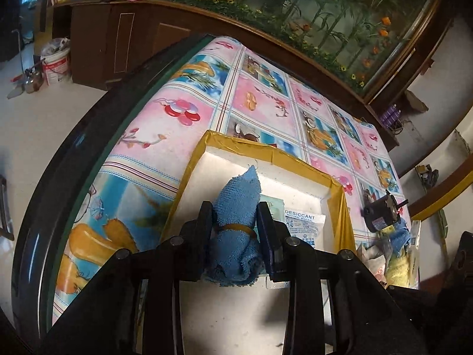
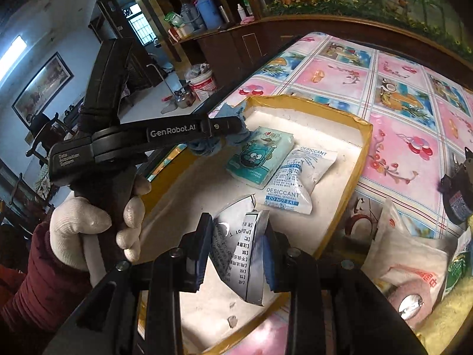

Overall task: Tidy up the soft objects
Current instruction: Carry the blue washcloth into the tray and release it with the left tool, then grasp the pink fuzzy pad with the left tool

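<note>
Left tongs (image 1: 235,230) clamp the blue cloth (image 1: 236,207), right tongs (image 2: 239,247) pinch a crumpled packet (image 2: 242,248) low-centre, which may slip outside the tray (image 2: 365,148).

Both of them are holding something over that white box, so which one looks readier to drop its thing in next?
Probably the left hand-held gripper. Its blue cloth hangs over a bare part of the box, beside the tissue pack. The right hand-held gripper holds its silver packet nearer the front edge.
</note>
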